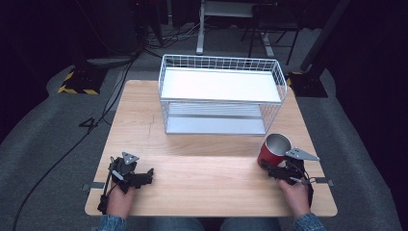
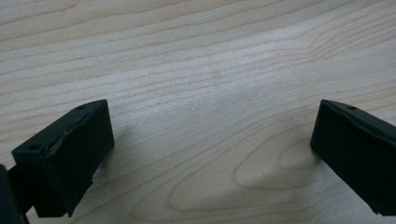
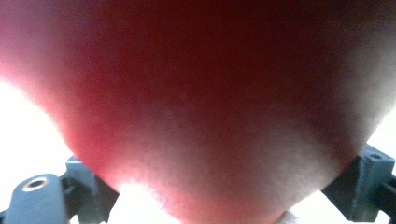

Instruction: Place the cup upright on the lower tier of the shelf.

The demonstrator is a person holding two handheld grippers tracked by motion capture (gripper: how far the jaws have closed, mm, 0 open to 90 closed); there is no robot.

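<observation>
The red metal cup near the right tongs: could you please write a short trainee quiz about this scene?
1. True or false: the red metal cup with the silver inside lies tipped on its side.
2. What lies between the jaws of the left tongs?
A. a spoon
B. bare wooden table
C. a cloth
3. Fill in: the white wire rack with two shelves stands at the ___ edge of the table, away from the person.

Key
1. False: it stands upright, with the right tongs closed around its base.
2. B; the jaws stand wide apart.
3. Far.
</observation>
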